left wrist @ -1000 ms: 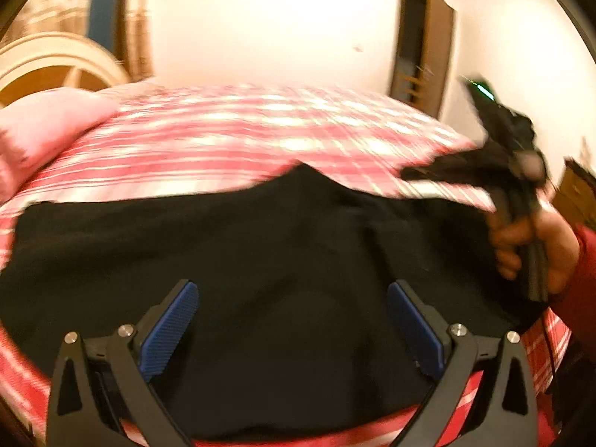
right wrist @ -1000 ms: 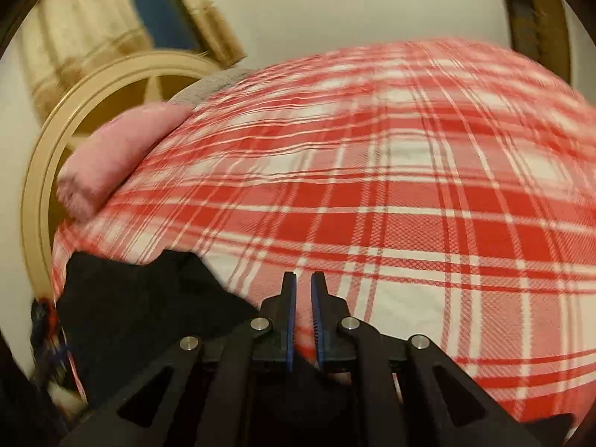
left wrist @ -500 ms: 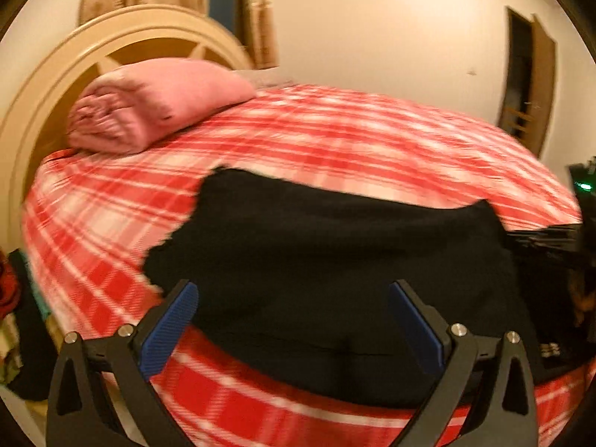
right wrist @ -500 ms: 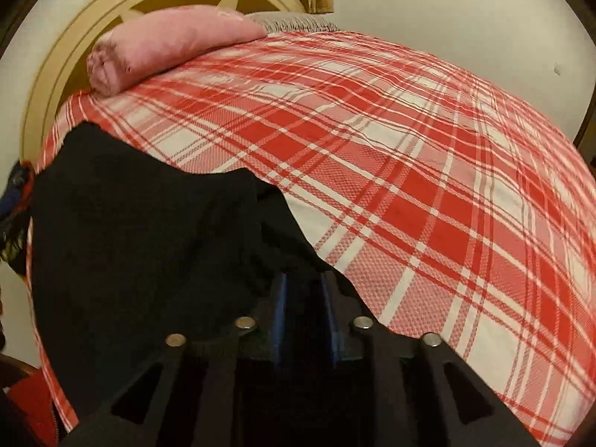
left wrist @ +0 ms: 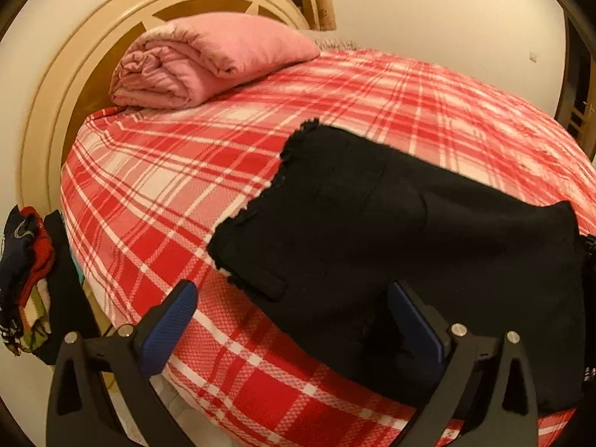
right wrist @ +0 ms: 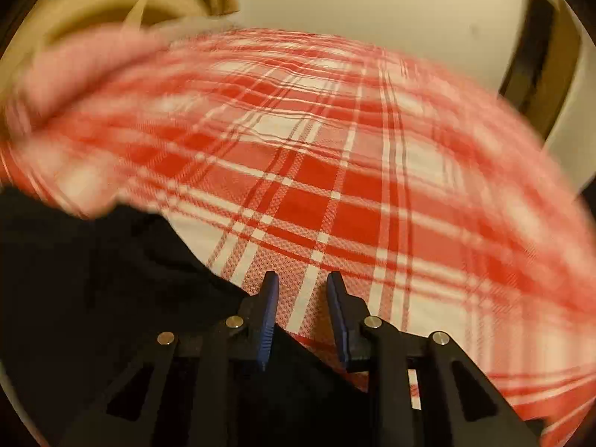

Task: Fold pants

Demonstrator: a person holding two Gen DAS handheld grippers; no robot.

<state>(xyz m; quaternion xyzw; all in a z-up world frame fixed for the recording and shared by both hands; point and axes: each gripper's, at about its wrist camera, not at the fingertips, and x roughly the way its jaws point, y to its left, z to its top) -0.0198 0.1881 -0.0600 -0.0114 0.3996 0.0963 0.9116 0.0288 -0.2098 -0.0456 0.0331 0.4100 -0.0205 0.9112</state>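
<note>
Black pants (left wrist: pixel 391 231) lie spread on the red-and-white plaid bed (left wrist: pixel 167 186), with a ragged edge toward the headboard. My left gripper (left wrist: pixel 290 290) hovers wide open over the near left part of the pants; its right pad is above the cloth and its left pad above the sheet. In the blurred right wrist view, my right gripper (right wrist: pixel 302 277) has its jaws apart and pressing on nothing. The plaid sheet (right wrist: pixel 335 186) shows between its tips. The pants (right wrist: pixel 93 279) lie to its left and under the base of its fingers.
A rolled pink blanket (left wrist: pixel 208 59) rests at the head of the bed against a cream round headboard (left wrist: pixel 56 93). A pile of clothes (left wrist: pixel 26 272) sits beside the bed at the left. A dark doorway (left wrist: pixel 581 93) is at the far right.
The left wrist view has swung left along the pants to their ragged end. The right gripper's jaws, nearly shut a second ago, now stand apart, with the pants' edge at their base.
</note>
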